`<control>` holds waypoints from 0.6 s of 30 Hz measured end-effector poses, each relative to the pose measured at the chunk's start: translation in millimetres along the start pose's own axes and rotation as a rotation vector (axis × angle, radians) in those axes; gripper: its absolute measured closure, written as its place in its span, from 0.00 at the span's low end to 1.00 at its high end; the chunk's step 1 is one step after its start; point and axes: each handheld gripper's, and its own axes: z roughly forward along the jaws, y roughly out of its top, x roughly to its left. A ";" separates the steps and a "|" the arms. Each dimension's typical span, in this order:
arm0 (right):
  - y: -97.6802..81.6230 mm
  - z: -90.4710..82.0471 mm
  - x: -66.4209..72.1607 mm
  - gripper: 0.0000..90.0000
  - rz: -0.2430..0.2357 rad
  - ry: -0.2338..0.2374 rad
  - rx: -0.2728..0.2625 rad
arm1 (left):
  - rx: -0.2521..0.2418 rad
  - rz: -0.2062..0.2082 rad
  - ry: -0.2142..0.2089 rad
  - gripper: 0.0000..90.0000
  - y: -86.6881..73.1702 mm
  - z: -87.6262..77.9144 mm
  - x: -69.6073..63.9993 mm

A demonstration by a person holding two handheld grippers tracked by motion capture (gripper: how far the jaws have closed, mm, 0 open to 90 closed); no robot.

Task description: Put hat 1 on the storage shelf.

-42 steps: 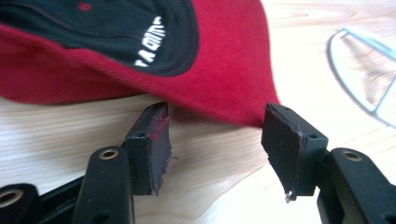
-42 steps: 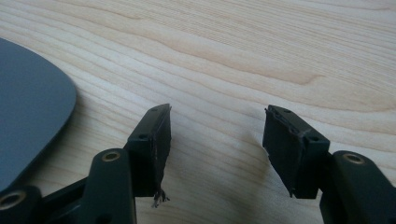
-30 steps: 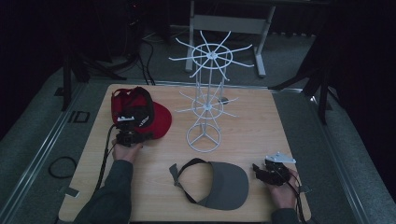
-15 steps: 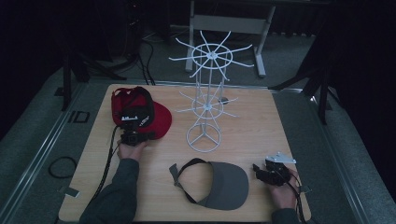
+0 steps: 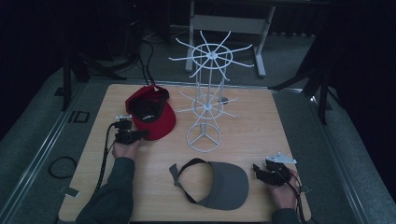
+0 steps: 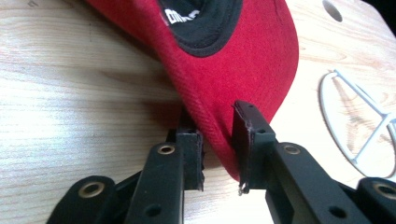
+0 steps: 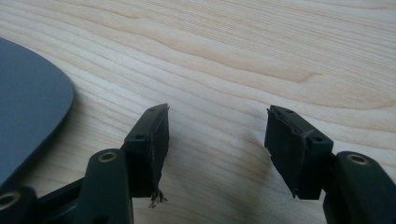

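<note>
1. We find the red cap lying upside down at the left of the wooden table, just beside the white wire rack.
2. The left gripper has just been closing; its jaws straddle the edge of the cap's brim, but we cannot tell whether both pads press on it.
3. The right gripper rests on the table with its jaws apart, holding nothing, just beside the grey visor.

Count on table: 1 red cap, 1 grey visor, 1 white wire rack, 2 hand-held grippers — left, right.
</note>
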 end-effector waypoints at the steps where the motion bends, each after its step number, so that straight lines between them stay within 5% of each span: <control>1: 0.0 0.0 -0.1 0.44 0.000 0.000 0.000 | -0.001 -0.009 -0.010 0.85 0.3 -0.2 0.6; 7: -0.2 -0.1 -0.4 0.44 -0.002 0.000 0.000 | -0.019 -0.025 -0.060 0.95 3.7 -4.7 0.7; 18: -0.5 -0.4 -1.0 0.44 -0.003 0.002 -0.001 | -0.023 0.012 -0.040 0.96 7.3 -14.4 -5.5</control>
